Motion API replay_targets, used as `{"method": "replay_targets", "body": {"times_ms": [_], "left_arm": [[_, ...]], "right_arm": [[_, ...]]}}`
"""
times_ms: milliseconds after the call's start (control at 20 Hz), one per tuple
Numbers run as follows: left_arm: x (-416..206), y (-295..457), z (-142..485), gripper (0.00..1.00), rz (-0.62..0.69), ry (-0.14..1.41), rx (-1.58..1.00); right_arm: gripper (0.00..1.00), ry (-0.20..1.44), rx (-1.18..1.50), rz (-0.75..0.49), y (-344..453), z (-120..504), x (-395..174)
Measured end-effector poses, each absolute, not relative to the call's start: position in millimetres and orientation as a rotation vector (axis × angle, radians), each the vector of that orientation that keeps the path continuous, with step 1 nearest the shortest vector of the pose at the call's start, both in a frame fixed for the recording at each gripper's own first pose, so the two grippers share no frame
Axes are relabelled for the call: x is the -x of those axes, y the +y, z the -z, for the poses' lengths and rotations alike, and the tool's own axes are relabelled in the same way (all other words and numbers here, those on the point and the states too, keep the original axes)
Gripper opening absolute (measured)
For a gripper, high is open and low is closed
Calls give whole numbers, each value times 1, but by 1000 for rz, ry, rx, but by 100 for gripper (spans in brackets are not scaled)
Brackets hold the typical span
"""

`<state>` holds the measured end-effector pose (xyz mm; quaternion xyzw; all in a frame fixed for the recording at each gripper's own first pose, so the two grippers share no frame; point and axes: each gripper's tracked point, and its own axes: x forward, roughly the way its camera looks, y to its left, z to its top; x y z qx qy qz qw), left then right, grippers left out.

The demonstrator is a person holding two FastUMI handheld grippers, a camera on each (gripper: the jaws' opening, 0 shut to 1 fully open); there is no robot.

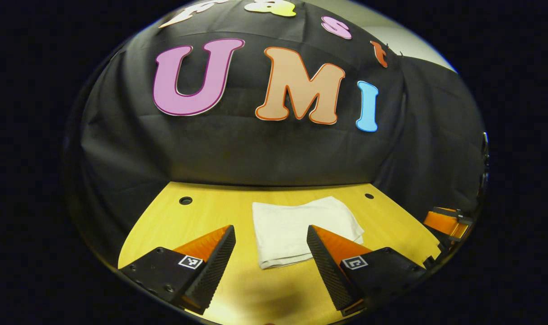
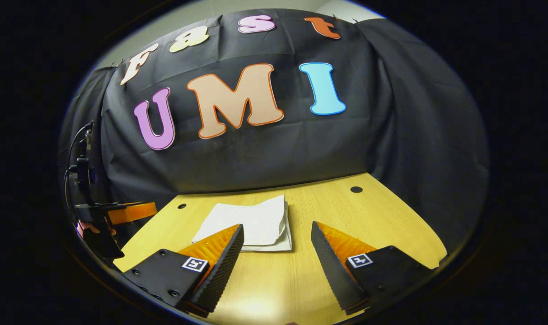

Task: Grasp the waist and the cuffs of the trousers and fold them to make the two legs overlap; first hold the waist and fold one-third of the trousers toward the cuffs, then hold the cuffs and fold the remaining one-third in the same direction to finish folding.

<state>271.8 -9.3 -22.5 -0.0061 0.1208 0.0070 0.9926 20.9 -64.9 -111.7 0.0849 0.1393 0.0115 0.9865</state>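
The white trousers [image 1: 301, 230] lie folded in a small pile on the yellow table [image 1: 165, 225]. Your left gripper [image 1: 271, 257] and right gripper [image 2: 277, 257] both have jaws spread wide, holding nothing. Keep them up, off the pile.

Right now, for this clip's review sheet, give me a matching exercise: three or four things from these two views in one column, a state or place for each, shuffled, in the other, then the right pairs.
Things
1. trousers
2. left tool
3. right tool
4. table

States or places
A. wooden top with small round holes near its far edge
B. open above the table, folded cloth partly behind its left finger in its own view
C. white, folded into a compact bundle, lying flat
D. open, folded cloth ahead between its fingers in its own view

Pairs: 1-C, 2-D, 3-B, 4-A
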Motion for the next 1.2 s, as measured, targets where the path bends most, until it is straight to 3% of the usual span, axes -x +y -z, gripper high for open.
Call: {"method": "replay_targets", "body": {"times_ms": [450, 1200], "left_arm": [[-267, 0, 28, 96, 21, 258, 9], [-272, -14, 36, 96, 69, 274, 37]], "right_arm": [[96, 277, -151, 70, -54, 114, -37], [96, 286, -116, 102, -59, 116, -30]]}}
